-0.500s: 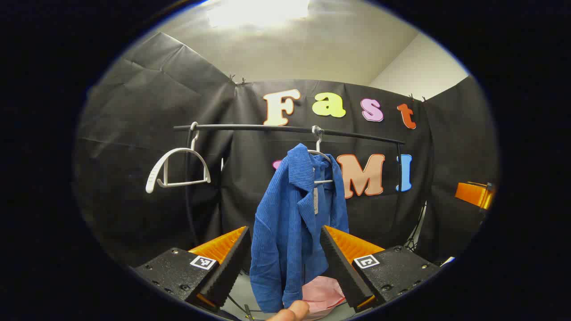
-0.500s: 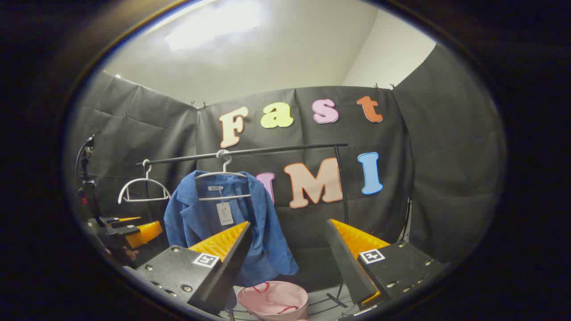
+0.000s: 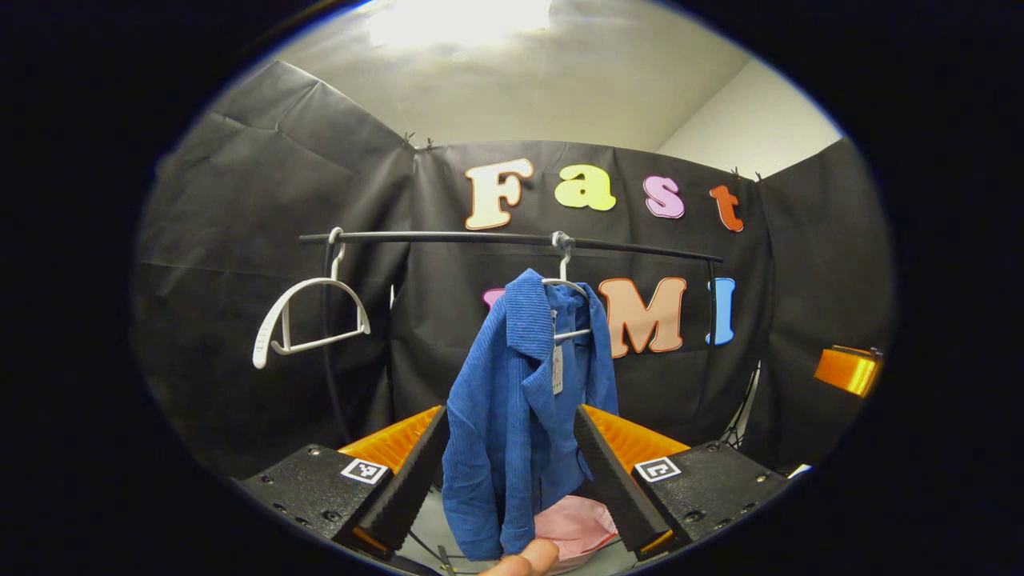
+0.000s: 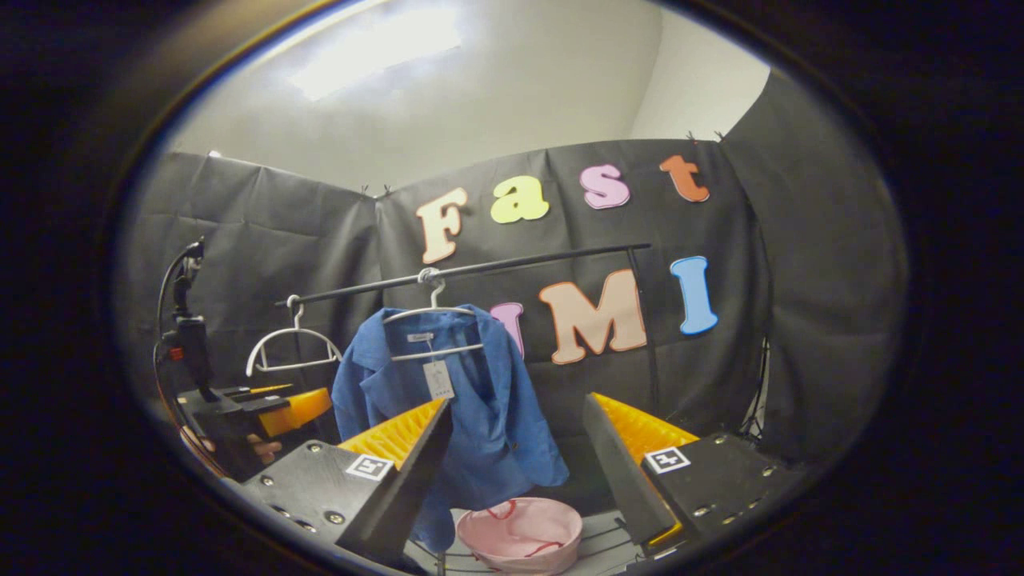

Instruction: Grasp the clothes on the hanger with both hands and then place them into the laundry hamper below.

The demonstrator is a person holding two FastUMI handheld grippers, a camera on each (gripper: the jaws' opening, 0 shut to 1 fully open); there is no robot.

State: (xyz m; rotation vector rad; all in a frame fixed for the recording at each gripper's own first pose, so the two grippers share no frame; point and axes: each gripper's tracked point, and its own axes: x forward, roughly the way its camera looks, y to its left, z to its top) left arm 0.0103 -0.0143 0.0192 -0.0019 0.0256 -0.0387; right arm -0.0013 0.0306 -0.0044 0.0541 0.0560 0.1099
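A blue ribbed jacket (image 3: 520,416) (image 4: 468,408) hangs on a white hanger (image 3: 568,296) (image 4: 436,320) from a black rail (image 3: 512,238) (image 4: 480,268). Below it sits a pink laundry hamper (image 3: 572,524) (image 4: 520,534). In the left gripper view my left gripper (image 3: 512,416) is open, and the jacket hangs farther off in line with the gap between its fingers. In the right gripper view my right gripper (image 4: 516,412) is open, short of the jacket, whose right edge falls between the fingers. The left gripper (image 4: 280,404), held by a hand, shows at the left of the right gripper view.
An empty white hanger (image 3: 308,316) (image 4: 292,348) hangs at the rail's left end. The rail's upright post (image 4: 644,320) stands to the right of the jacket. A camera stand (image 4: 188,320) rises at the far left. The right gripper (image 3: 848,370) shows at the right edge.
In both views the jacket and rail have shifted slightly; the right gripper view has swung so the jacket sits nearer its centre. Both grippers stay open.
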